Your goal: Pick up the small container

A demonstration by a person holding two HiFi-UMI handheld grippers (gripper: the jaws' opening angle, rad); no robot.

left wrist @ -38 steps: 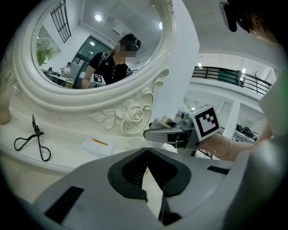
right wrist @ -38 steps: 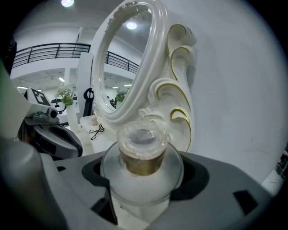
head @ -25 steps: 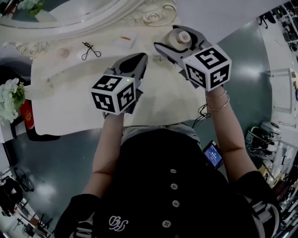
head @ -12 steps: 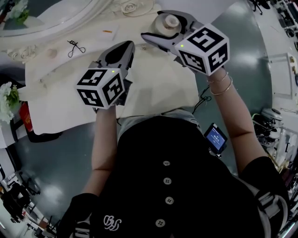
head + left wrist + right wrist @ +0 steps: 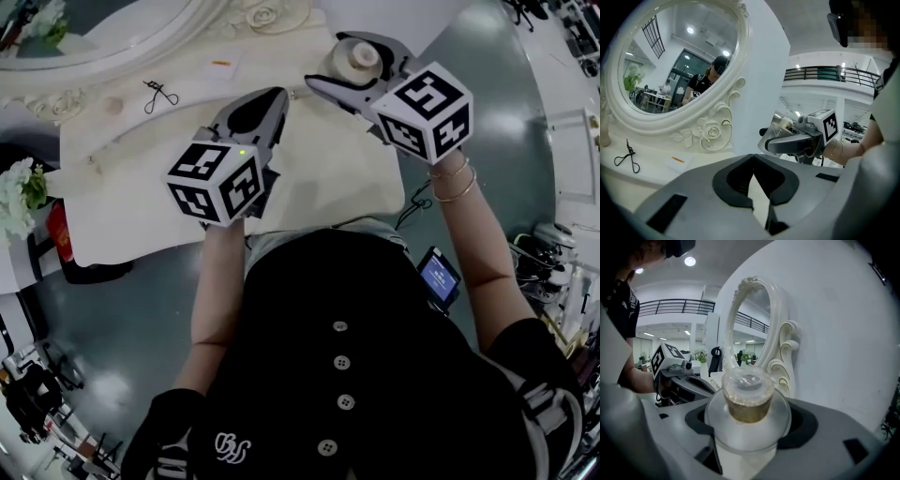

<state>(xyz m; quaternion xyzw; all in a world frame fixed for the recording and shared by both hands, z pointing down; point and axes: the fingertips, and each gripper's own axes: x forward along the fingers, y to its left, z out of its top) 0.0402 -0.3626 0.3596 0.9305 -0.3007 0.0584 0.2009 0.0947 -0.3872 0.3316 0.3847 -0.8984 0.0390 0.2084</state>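
The small container (image 5: 747,401) is a clear round jar with a domed lid and pale brownish contents. My right gripper (image 5: 361,67) is shut on it and holds it in the air above the white dressing table (image 5: 319,187), near the mirror's carved base. In the head view the small container (image 5: 359,58) shows between the right jaws. My left gripper (image 5: 267,108) is shut with nothing in it, lower and to the left of the right one. From the left gripper view the right gripper (image 5: 794,140) with the jar appears ahead and to the right.
An ornate white oval mirror (image 5: 675,61) stands at the table's back edge. An eyelash curler (image 5: 156,95) and a small white card (image 5: 217,66) lie at the back left. Flowers (image 5: 21,192) and a red object (image 5: 58,230) sit off the table's left end.
Both grippers shifted slightly in the head view as the head camera moved. The right gripper stays shut on the jar; the left stays shut and empty.
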